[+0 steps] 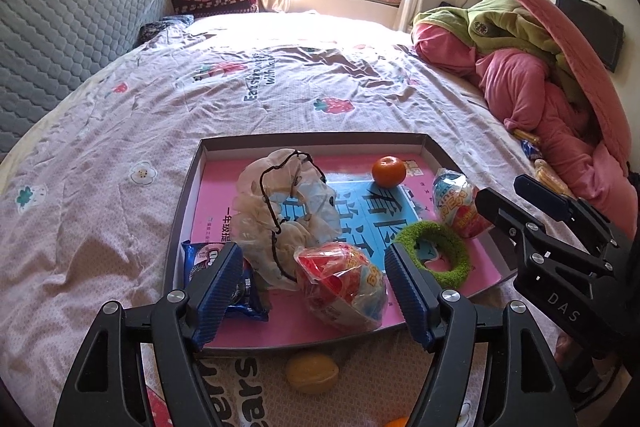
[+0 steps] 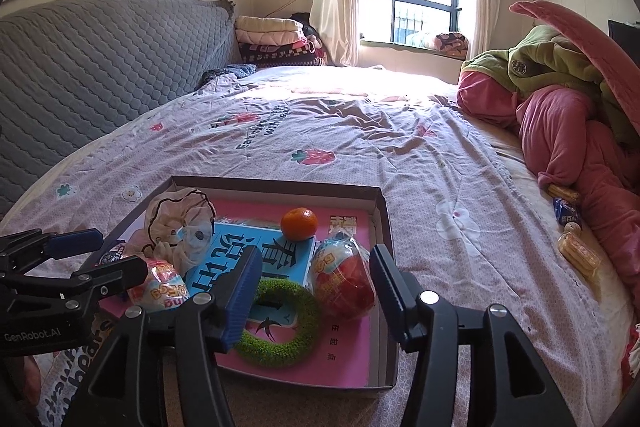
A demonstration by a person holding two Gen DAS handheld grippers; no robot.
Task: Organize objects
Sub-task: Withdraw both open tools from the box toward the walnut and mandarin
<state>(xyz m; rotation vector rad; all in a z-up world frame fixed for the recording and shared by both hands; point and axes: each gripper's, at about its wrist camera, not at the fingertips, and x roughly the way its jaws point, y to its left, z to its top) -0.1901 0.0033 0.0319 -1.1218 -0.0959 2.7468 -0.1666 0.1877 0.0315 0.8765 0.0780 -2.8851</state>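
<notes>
Shallow box (image 1: pixel 192 179) on the bed gathers loose items. Left gripper (image 1: pixel 312 291) fingers wide apart, right gripper (image 2: pixel 316 291) fingers half open; both empty over wrapped toy eggs.

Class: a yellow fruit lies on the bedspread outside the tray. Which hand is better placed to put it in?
Left. Its open tool hangs just above the yellow fruit by the tray's near wall; the right view doesn't show it.

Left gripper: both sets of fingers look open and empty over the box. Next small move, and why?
Probably pull the left gripper back and lower it toward the yellow fruit. It lies on the bedspread just outside the box's near wall, while the orange, green ring and wrapped eggs already sit inside. The right gripper holds nothing either.
</notes>
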